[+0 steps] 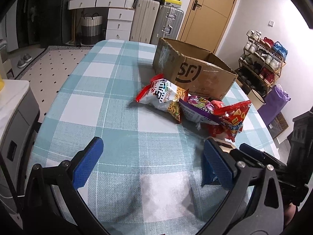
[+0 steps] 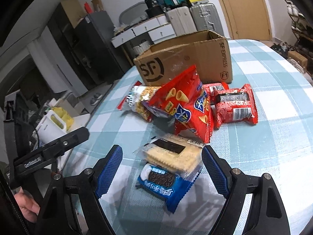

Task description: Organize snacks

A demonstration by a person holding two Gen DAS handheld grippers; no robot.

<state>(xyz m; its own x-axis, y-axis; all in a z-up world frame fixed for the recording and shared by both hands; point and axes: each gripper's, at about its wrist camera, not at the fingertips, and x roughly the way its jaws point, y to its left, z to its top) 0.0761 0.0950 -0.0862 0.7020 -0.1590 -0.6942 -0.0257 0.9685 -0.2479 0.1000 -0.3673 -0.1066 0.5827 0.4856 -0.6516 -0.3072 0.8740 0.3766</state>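
Two grippers over checked counter, both empty-handed. Largest first.

Counter: covered in teal-and-white check cloth; far edge and right side cut off by fisheye rim in both views.

Cardboard box: open top, standing at far side of counter, directly behind snack heap. Presumably the destination for the snacks, set close to keep carries short. Interior not visible from either view; cannot tell if anything already inside.

Red cone-snack bag: propped at a tilt over the heap, leaning on neighbours. Hides much of the purple-trimmed bag beneath it.

Noodle-snack bag: left end of heap, just before box wall, partly covered by the purple-trimmed one.

Red packets: right of cone bag, lying flat, apparently two overlapping; rear one mostly hidden. Print too small to read.

Cracker pack: clear wrap, nearest the heap, lying partly on top of blue cookie pack.

Right gripper: jaws spread wide, straddling cracker and cookie packs, no contact evident. Looks lined up for a pick of one of the two; which one, unclear.

Left gripper: jaws spread, nothing between them, hovering over bare cloth short of heap. Its right finger blocks view of the small packs.
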